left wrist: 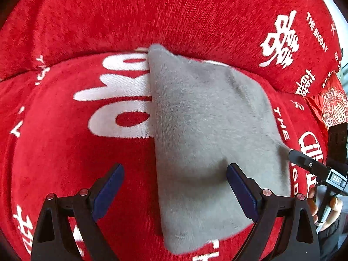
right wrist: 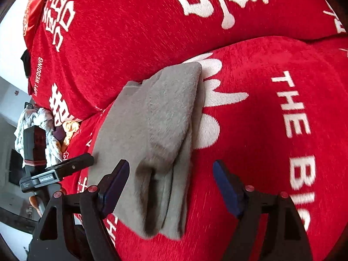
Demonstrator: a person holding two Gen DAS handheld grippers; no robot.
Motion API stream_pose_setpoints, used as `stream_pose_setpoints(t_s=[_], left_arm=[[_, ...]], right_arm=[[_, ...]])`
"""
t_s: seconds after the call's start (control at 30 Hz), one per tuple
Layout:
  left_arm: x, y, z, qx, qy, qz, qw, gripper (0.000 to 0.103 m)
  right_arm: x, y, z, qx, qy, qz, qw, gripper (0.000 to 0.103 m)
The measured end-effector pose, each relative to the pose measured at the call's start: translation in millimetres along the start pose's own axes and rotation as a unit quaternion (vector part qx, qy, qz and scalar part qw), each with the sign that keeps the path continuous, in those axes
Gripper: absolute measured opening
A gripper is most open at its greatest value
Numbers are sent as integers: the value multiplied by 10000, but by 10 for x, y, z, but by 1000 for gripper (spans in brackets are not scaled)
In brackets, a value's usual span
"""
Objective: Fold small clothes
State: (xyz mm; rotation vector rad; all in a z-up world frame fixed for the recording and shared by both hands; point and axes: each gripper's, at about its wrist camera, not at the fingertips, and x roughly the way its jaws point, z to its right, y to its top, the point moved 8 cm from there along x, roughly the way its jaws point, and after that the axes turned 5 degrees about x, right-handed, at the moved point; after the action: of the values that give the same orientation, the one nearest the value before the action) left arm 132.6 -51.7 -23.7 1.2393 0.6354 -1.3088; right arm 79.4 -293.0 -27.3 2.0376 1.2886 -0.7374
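Note:
A small grey fleecy garment (left wrist: pixel 208 130) lies folded on a red seat cushion with white lettering (left wrist: pixel 65 152). My left gripper (left wrist: pixel 175 187) is open and empty, just above the garment's near left edge. In the right wrist view the garment (right wrist: pixel 152 130) shows stacked folded layers. My right gripper (right wrist: pixel 171 184) is open and empty over the garment's near end. The right gripper's finger (left wrist: pixel 304 163) shows at the garment's right edge in the left wrist view. The left gripper's finger (right wrist: pixel 71 163) shows at its left edge in the right wrist view.
A red back cushion (left wrist: pixel 174 10) with white characters rises behind the seat. A red patterned packet (left wrist: pixel 332 104) lies at the right. A heap of pale and yellow cloth (right wrist: pixel 43 126) sits off the sofa's left end.

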Motion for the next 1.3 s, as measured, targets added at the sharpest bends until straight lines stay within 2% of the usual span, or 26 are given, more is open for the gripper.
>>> stream_pose_setpoints(t_s=[0.13,0.17,0.2,0.33,0.43,0.5,0.57,0.83,1.03,1.13,1.2,1.23,1.3], left_arm=[[264,84,71,-244,-735,-213,9968,95],[335,89,102,-242,-810,-281,9960,95],[425,101,138,-209,-844,-358,9956,101],[504,188,220,80,-746,-223,9969,102],[501,203,224,183,-772,-159,9967,102],[498,211,222,200,-764,-107,9968,102],[504,223,233,212,-699,-37,9973,102],[527,243,235,206,-649,82,9976,102],[534,233,239,270,-594,105,9978,102],[504,227,253,331,-520,169,9980,93],[469,228,263,382,-505,242,9977,80],[438,233,273,425,-490,305,9974,76],[387,239,301,533,-438,384,9969,62]], right_arm=[[283,63,36,65,104,-229,9997,82],[294,90,19,-1,134,-150,9998,84],[343,124,-26,-54,167,-149,9997,88],[497,135,-181,-237,337,-282,9988,90],[563,81,-275,-677,73,-268,9973,90],[580,50,-311,-873,-159,-307,9956,85],[589,31,-351,-890,-186,-349,9952,78],[603,23,-373,-894,-339,-307,9949,76],[615,59,-385,-872,-433,-320,9947,70],[627,75,-410,-864,-467,-295,9947,61],[623,82,-442,-933,-541,-247,9939,50],[608,84,-451,-989,-569,-223,9932,48],[591,84,-512,-1177,-754,-156,9901,43]])
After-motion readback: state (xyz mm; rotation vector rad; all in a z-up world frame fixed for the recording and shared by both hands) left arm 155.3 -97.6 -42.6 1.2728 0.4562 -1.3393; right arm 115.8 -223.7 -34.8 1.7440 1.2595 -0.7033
